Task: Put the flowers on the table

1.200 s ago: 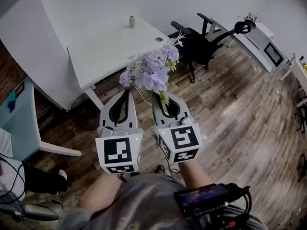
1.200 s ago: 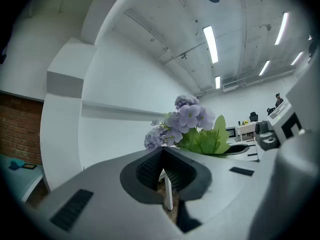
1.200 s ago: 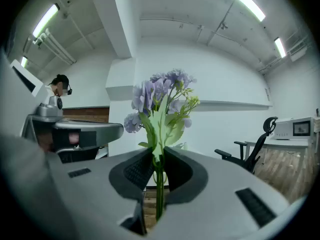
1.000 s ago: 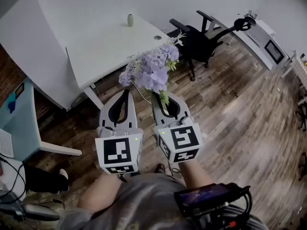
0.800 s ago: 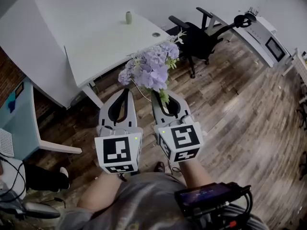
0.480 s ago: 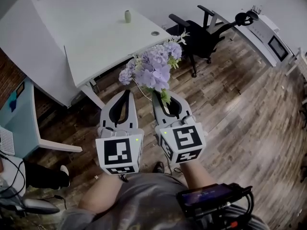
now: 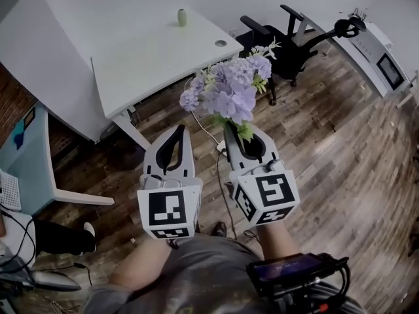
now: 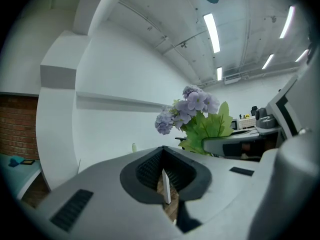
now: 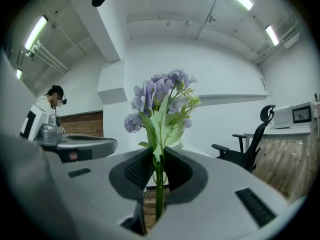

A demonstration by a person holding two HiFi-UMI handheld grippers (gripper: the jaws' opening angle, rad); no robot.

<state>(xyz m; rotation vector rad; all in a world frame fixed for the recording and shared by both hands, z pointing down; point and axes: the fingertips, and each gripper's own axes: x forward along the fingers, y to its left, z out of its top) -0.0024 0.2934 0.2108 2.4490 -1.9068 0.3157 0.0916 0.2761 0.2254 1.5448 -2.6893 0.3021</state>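
A bunch of purple flowers [image 7: 230,91] with green leaves stands upright in my right gripper [image 7: 239,128], whose jaws are shut on the green stems [image 9: 158,184]. The blooms [image 9: 160,96] rise straight above the jaws in the right gripper view. My left gripper [image 7: 177,133] is beside it, shut and holding nothing; the flowers [image 8: 192,111] show to its right. The white table [image 7: 147,61] lies ahead and to the left, over the wooden floor, with a small pale vase [image 7: 182,17] near its far edge.
A black office chair [image 7: 281,41] stands right of the table. A white desk with a machine [image 7: 383,54] is at the far right. A teal side unit [image 7: 26,169] and cables sit at the left. A person [image 9: 45,109] stands at the left in the right gripper view.
Both grippers and the flowers have shifted right and a little forward in the head view; the table now lies more to their left. The grip on the stems is unchanged.
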